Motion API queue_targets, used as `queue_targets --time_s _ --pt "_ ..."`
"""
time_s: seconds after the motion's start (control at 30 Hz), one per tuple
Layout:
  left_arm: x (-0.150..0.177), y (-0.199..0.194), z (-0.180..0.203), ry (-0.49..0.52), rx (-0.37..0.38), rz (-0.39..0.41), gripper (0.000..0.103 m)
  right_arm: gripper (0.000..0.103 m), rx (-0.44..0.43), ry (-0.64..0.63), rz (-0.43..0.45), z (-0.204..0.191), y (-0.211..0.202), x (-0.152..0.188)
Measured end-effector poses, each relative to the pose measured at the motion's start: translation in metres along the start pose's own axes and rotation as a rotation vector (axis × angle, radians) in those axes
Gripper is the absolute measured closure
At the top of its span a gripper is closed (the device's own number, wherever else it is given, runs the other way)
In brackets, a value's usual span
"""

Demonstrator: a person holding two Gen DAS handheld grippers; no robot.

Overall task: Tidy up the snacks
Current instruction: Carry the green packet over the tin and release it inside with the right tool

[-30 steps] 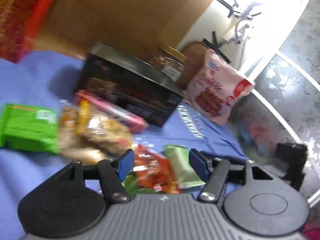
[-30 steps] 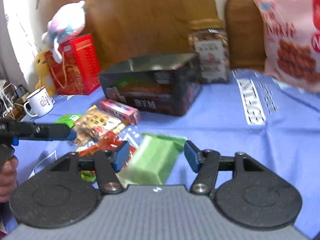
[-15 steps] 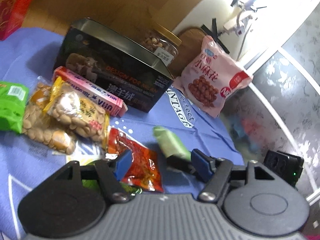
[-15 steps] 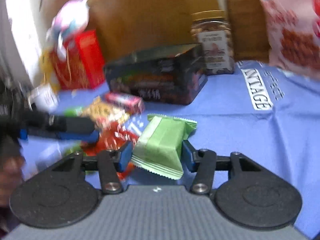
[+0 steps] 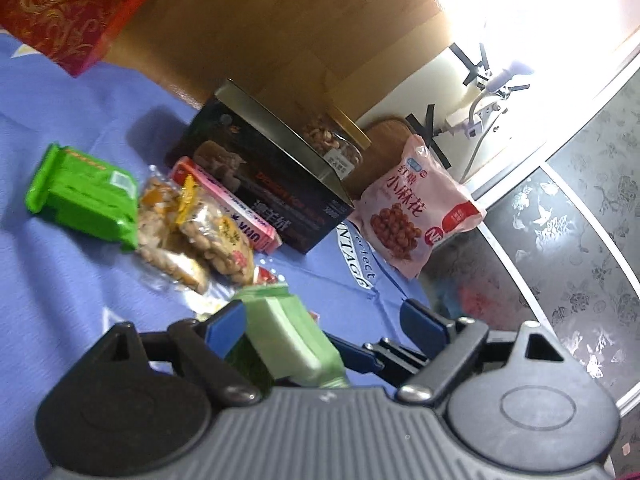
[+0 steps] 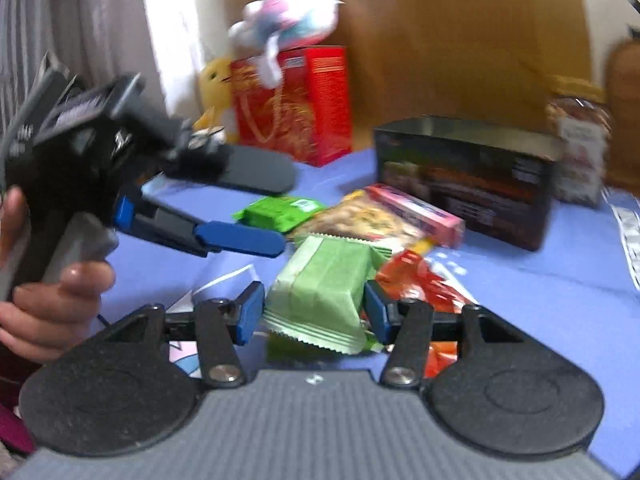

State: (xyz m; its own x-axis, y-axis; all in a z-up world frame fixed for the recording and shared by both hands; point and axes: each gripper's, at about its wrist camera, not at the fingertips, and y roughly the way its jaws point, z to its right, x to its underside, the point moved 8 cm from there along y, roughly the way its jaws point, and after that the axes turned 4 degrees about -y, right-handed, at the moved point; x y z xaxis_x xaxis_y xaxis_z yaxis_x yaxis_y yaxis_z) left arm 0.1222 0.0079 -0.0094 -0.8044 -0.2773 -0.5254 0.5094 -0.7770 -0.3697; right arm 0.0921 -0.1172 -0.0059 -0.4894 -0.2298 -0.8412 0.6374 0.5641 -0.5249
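The right gripper [image 6: 314, 312] is clenching a pale green snack packet [image 6: 320, 292] across its width, both blue pads pressing on the packet's sides, and it is carrying the packet clear of the blue tablecloth [image 6: 540, 292], tilted so that the far crimped edge is pointing up and away. The tool is pointing somewhat downward toward the middle of the snack pile.

In the right wrist view the left gripper [image 6: 256, 204] is reaching in from the left side, held in a person's hand [image 6: 52, 300] whose fingers are wrapping around the grey handle; its two long fingers are lying one above the other, so the tool is rolled onto its side. Its jaws are opening and nothing is being gripped between them. In the left wrist view the same packet [image 5: 288, 332] is sitting just beside the left blue pad, with a wide gap to the other pad; whether that pad is touching it I cannot tell.

On the cloth beyond are lying a bright green pack [image 5: 84, 196], clear bags of nuts [image 5: 200, 228], a pink box [image 5: 232, 204] and a red sachet [image 6: 424, 280], all just in front of an open dark tin box [image 6: 468, 176]. A jar of nuts [image 6: 576, 140] is standing behind the tin, and a pink bag [image 5: 416, 208] is leaning at the cloth's far edge
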Motion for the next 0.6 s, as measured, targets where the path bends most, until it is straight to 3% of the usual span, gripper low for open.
queue_targets --time_s 0.1,0.17,0.23,0.3,0.5,0.6 --pt "0.002 -0.004 -0.009 -0.013 -0.03 0.006 0.021 0.046 0.013 -0.067 0.021 -0.015 0.005 -0.004" --pt "0.002 -0.004 -0.016 -0.025 -0.049 0.009 0.031 0.046 0.033 -0.1 0.027 -0.02 0.007 -0.005" --pt "0.0 -0.004 -0.019 -0.031 -0.054 0.003 0.049 0.046 0.059 -0.117 0.026 -0.018 0.008 -0.005" --pt "-0.002 -0.001 -0.018 -0.032 -0.042 -0.004 0.055 0.046 0.079 -0.101 0.032 -0.011 0.006 -0.006" --pt "-0.016 0.009 -0.004 0.011 -0.024 -0.026 0.056 0.046 0.102 -0.047 0.054 0.005 0.006 -0.017" --pt "-0.024 0.013 -0.007 0.006 -0.057 -0.011 0.047 0.046 0.12 -0.041 0.07 0.014 0.005 -0.021"
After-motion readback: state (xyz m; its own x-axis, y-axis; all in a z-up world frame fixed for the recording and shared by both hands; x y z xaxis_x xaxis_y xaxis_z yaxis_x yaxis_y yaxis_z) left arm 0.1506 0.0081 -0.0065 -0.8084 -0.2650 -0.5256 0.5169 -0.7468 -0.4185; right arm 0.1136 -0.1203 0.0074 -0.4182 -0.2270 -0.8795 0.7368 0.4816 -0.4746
